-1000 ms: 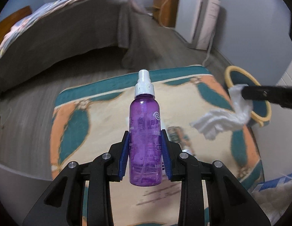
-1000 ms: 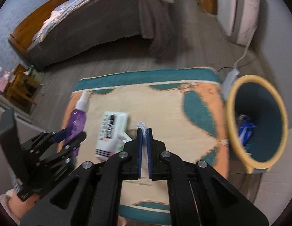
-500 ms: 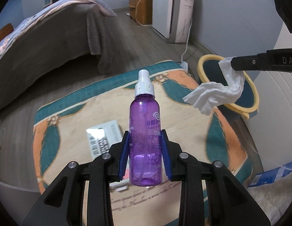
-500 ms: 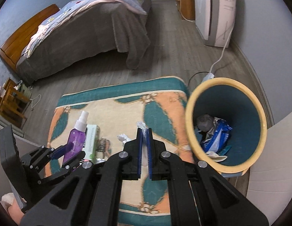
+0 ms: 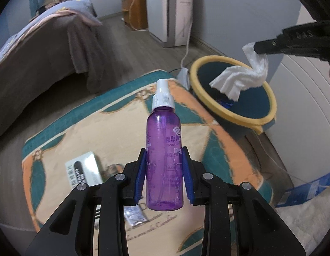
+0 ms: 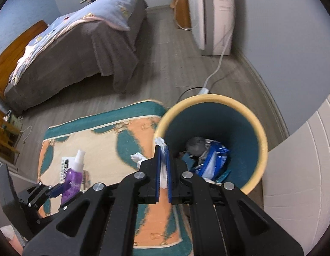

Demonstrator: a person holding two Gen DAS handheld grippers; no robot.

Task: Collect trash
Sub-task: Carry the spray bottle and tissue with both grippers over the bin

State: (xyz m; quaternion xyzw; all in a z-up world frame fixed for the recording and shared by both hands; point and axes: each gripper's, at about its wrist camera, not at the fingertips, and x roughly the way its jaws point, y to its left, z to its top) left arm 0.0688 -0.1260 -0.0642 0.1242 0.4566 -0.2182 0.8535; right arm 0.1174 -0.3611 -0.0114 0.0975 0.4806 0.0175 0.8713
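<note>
Each handheld tool is matte black plastic: two angular arms with cut-out openings, silver round screw heads behind the fingers, and ribbed blue pads lining the inner finger faces. The left gripper (image 5: pixel 165 176) shows four such screws, as does the right gripper (image 6: pixel 163 170). Raised lettering marks the right one's side.
</note>
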